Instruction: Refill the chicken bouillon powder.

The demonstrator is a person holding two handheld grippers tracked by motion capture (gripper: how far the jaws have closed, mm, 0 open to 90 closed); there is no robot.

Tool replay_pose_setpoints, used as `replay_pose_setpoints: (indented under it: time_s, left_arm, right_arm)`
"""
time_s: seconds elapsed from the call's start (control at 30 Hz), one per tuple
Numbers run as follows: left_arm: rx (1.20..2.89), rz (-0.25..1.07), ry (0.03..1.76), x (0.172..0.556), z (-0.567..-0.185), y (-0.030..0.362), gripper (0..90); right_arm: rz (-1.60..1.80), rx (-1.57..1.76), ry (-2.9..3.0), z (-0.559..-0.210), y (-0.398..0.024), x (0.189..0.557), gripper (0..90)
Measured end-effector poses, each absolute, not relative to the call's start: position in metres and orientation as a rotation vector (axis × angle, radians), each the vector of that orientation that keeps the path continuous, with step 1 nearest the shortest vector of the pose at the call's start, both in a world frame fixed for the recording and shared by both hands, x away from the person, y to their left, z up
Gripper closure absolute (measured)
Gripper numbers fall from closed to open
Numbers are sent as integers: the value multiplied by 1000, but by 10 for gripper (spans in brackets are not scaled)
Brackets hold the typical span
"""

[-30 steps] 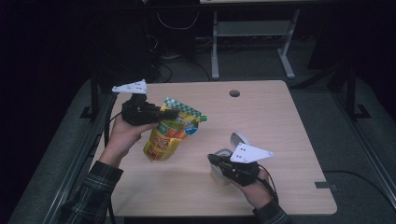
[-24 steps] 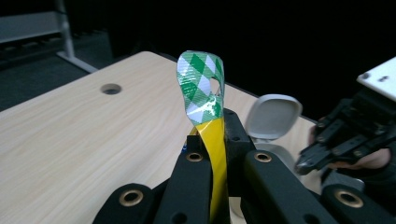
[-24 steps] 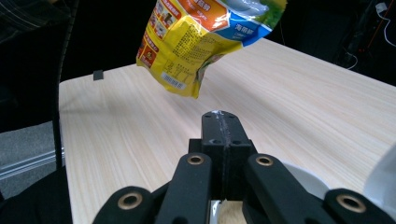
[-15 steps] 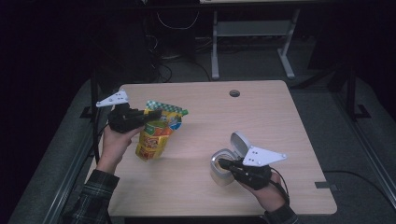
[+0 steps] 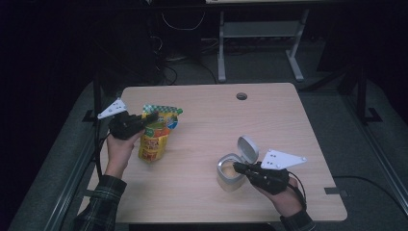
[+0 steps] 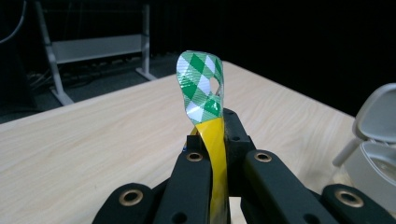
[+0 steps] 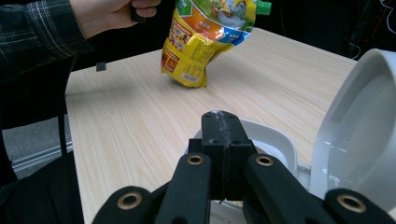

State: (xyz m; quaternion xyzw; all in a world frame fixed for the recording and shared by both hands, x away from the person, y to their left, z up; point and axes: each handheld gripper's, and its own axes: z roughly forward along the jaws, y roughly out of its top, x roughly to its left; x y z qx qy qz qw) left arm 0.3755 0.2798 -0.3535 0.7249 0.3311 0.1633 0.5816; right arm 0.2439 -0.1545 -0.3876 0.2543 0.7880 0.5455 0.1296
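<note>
A yellow spouted pouch (image 5: 155, 139) with a green-and-white chequered top strip (image 6: 201, 88) hangs tilted over the table's left side. Its lower end is at or just above the wood. My left gripper (image 5: 150, 118) is shut on the pouch's top edge, and the yellow film runs between its jaws (image 6: 214, 140). A white container (image 5: 225, 175) with its flip lid (image 5: 248, 149) raised stands front right. My right gripper (image 5: 236, 167) is shut at the container's near rim (image 7: 275, 135), jaws pressed together. The pouch (image 7: 205, 42) faces the right gripper from across the table.
The light wooden table (image 5: 207, 115) has a round cable hole (image 5: 241, 96) near its far edge. A metal frame (image 5: 260, 33) and cables lie on the dark floor behind. The person's left hand and plaid sleeve (image 7: 42, 32) reach in at the left.
My left gripper has carried the pouch left and down towards the table. The right gripper and the white container have shifted a little towards the near edge.
</note>
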Motion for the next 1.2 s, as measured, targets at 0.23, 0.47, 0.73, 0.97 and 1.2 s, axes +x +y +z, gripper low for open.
replay_pose_setpoints:
  time_s: [0.23,0.47,0.73,0.97,1.2]
  left_arm:
    - [1671,377,765,365,-358,287,898]
    - [1640,400,760,343,-365,300,896]
    - [1654,427,776,328,-369,310,893]
    - [1669,448,797,320,-372,317,888]
    - [1675,445,816,316,-372,319,874]
  right_arm:
    - [1582,740,2304,-387,-156,244,898]
    - [1577,747,2321,-389,-157,246,896]
    - [1571,753,2326,-390,-158,247,896]
    - [1568,756,2329,-392,-159,247,896]
    - [1561,765,2336,-393,-159,248,896]
